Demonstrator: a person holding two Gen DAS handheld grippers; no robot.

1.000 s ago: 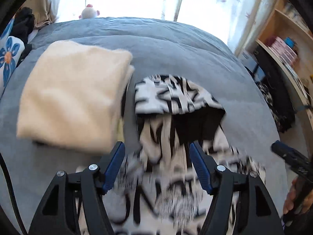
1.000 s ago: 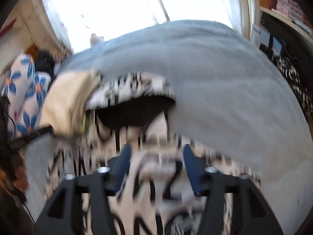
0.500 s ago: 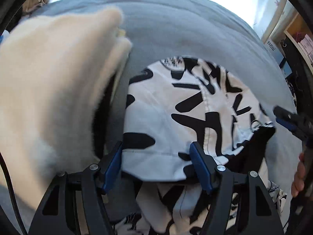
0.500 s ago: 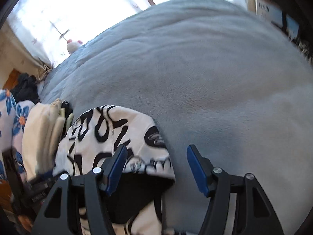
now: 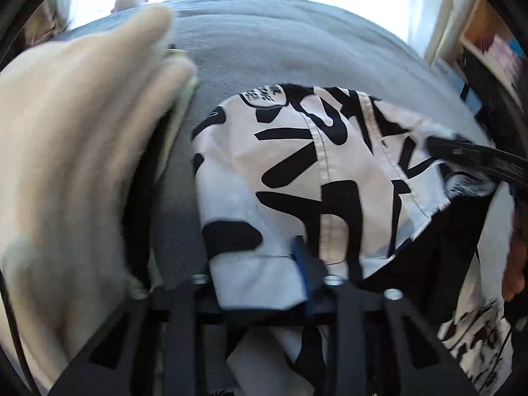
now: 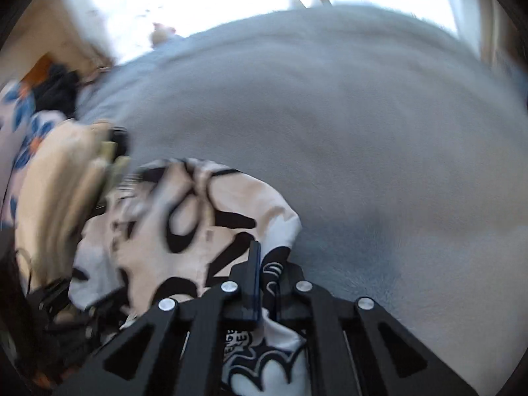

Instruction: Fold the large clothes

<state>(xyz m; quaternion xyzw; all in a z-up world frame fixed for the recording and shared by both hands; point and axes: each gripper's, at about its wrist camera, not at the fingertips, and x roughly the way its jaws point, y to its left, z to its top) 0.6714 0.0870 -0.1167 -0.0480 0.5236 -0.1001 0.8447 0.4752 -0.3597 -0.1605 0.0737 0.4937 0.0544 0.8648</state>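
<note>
On the grey fleece bed cover [image 5: 297,52], both grippers have just closed and pinch the near edge of the black-and-white patterned cotton garment [image 5: 297,171], left gripper [image 5: 313,274] and right gripper [image 6: 260,283], where thin bites could slip once lifted.

My left wrist camera looks steeply down along its fingers, close over the black-and-white garment [image 5: 297,171] on the grey bed [image 5: 297,52], facing the window. My right one does likewise (blurrier), nearer the bed's open side. Both share garment, cream folded pile [image 5: 76,165] and bed.
</note>
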